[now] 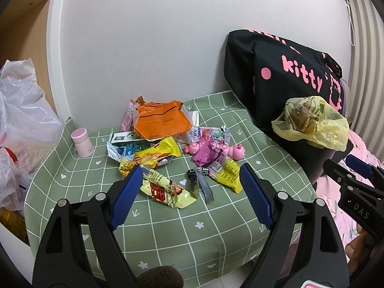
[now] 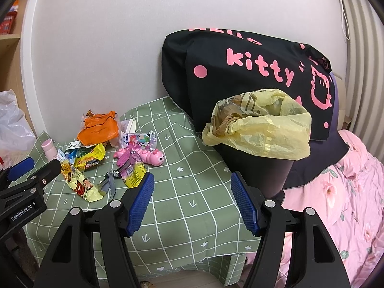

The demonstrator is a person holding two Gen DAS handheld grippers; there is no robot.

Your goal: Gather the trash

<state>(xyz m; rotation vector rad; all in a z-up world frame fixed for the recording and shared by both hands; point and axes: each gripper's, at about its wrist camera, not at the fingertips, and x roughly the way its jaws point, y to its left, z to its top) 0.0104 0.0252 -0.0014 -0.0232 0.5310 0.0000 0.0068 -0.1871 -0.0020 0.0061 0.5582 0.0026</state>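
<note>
The crinkled yellow plastic liner (image 2: 259, 129) hides the rim of the dark round bin (image 2: 259, 170), wrapper print is too small to read, and the white plastic bag (image 1: 21, 105) is cut off at the left edge.

A bedroom in a home. Pink flowery bedding (image 2: 340, 192) beside a small table with a green checked cloth (image 2: 192, 168), a black "kitty" cover (image 2: 252, 72) against the white wall (image 2: 108, 48), a pink toy caterpillar (image 2: 151, 157) among snack wrappers.
</note>
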